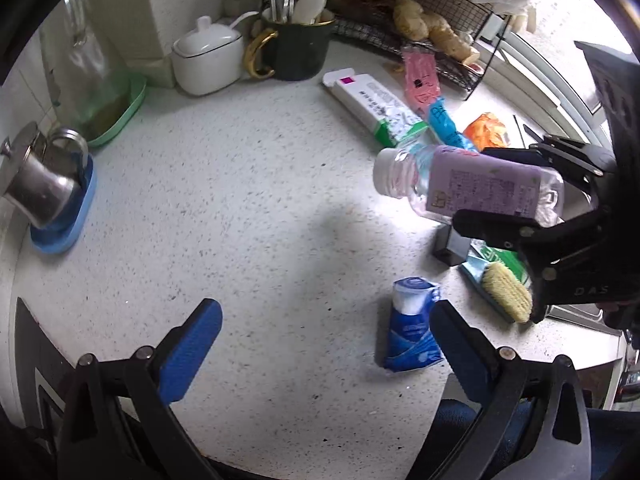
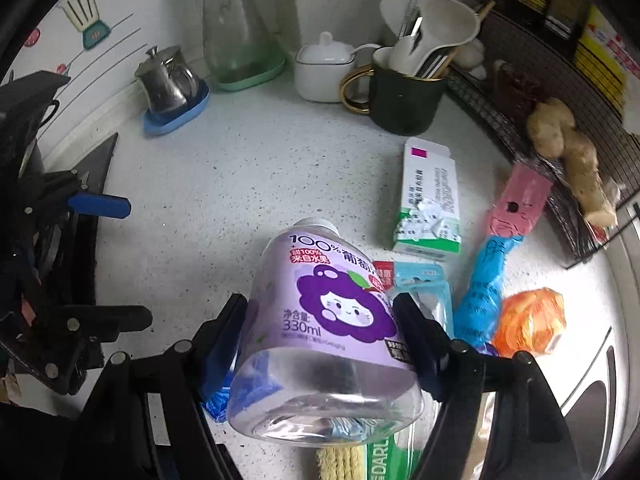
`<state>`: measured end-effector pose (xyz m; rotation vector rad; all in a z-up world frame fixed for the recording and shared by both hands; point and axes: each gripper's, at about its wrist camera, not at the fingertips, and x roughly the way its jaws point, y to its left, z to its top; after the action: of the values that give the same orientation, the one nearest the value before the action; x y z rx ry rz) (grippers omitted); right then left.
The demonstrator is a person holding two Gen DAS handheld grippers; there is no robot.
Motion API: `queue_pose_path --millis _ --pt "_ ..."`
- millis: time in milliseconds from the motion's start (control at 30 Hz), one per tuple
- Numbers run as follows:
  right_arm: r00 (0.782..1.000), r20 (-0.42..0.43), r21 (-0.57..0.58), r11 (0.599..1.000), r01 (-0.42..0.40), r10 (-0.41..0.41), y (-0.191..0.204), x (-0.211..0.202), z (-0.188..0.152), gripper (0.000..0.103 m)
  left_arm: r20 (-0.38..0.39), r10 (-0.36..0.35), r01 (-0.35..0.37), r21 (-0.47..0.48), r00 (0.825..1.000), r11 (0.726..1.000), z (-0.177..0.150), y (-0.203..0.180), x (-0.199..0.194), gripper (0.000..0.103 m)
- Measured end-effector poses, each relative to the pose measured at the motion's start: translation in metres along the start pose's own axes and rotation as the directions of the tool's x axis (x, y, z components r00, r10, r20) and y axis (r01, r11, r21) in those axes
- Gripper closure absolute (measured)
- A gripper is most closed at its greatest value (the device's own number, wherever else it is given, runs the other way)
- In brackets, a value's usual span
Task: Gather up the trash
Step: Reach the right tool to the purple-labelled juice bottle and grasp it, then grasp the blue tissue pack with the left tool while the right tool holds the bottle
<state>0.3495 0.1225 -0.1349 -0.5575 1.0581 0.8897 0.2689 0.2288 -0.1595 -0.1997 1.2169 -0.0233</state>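
A clear plastic bottle with a purple grape label and a white cap hangs above the speckled counter. My right gripper is shut on its sides. In the left wrist view the same bottle lies sideways in the right gripper, cap pointing left. My left gripper stands open over bare counter with nothing between its blue pads. A crumpled blue carton lies just inside its right finger. More litter lies beyond: a white-green box, a pink wrapper, a blue wrapper and an orange wrapper.
At the back stand a dark mug full of utensils, a white lidded bowl, a steel pot on a blue tray and a glass carafe on a green tray. A wire rack holds ginger. A scrub brush lies at the right.
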Motion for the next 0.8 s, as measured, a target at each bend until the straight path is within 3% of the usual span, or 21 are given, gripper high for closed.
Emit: queue_pose_path --millis 233,533,667,800 --pt "0.992 0.066 0.215 0.973 0.089 -0.105 -0.007 -0.049 -0.063 0.031 -0.046 -0.041 0.044 0.061 0.998 0.997 0.003 -0.033 0.020 0.000" --pt "0.966 0.043 0.439 0.873 0.211 -0.255 -0.031 -0.083 -0.125 0.031 -0.154 -0.040 0.055 0.096 0.987 0.994 -0.006 -0.058 0.070 0.000" --pt "0.966 0.043 0.503 0.841 0.199 -0.255 -0.032 -0.093 -0.138 0.031 -0.187 -0.041 0.062 0.108 0.982 0.992 -0.008 -0.061 0.089 0.012" --pt "0.967 0.038 0.527 0.827 0.195 -0.252 -0.032 -0.097 -0.146 0.031 -0.196 0.006 0.023 0.144 0.981 0.989 -0.010 -0.065 0.100 0.015"
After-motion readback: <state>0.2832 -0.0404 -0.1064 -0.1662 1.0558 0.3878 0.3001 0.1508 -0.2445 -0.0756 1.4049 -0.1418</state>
